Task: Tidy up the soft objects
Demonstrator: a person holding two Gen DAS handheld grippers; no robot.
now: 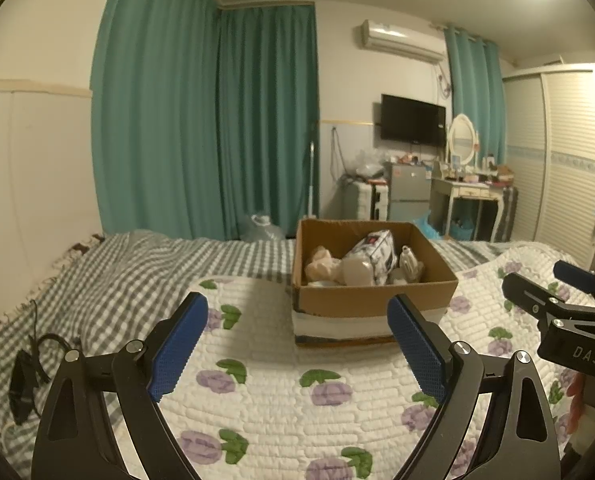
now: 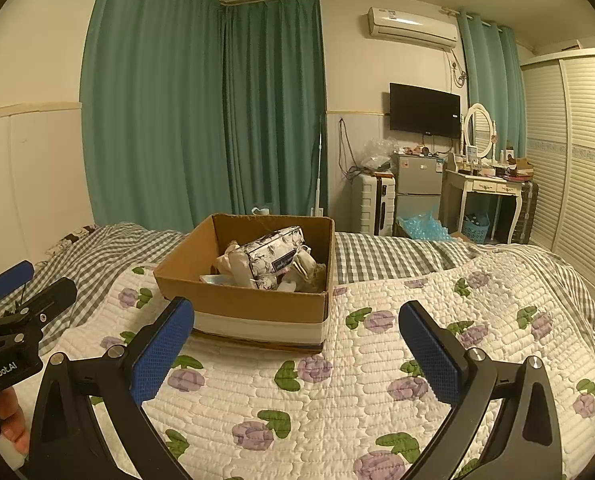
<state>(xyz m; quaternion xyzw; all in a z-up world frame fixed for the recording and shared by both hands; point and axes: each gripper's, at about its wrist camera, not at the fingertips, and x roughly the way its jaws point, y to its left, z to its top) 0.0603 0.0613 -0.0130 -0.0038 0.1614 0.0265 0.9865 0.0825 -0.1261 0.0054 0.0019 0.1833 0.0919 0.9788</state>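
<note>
A brown cardboard box [image 1: 373, 300] [image 2: 257, 304] stands on a white quilt with purple flowers [image 1: 277, 400] [image 2: 337, 392] on the bed. Inside it lie a patterned black-and-white pouch [image 1: 373, 256] [image 2: 275, 258], a beige soft toy [image 1: 321, 266] [image 2: 227, 260] and other pale soft items [image 1: 409, 266] [image 2: 307, 274]. My left gripper [image 1: 297, 344] is open and empty, above the quilt just short of the box. My right gripper [image 2: 297, 352] is open and empty, also short of the box. Each gripper shows at the edge of the other's view [image 1: 561, 304] [image 2: 21, 300].
A grey checked blanket [image 1: 117, 272] [image 2: 397, 256] covers the bed's far side. A black cable with an adapter [image 1: 25, 376] lies at the left. Beyond the bed are teal curtains [image 1: 201, 120], a small fridge [image 2: 417, 184], a dressing table [image 2: 489, 192] and a wardrobe [image 2: 577, 152].
</note>
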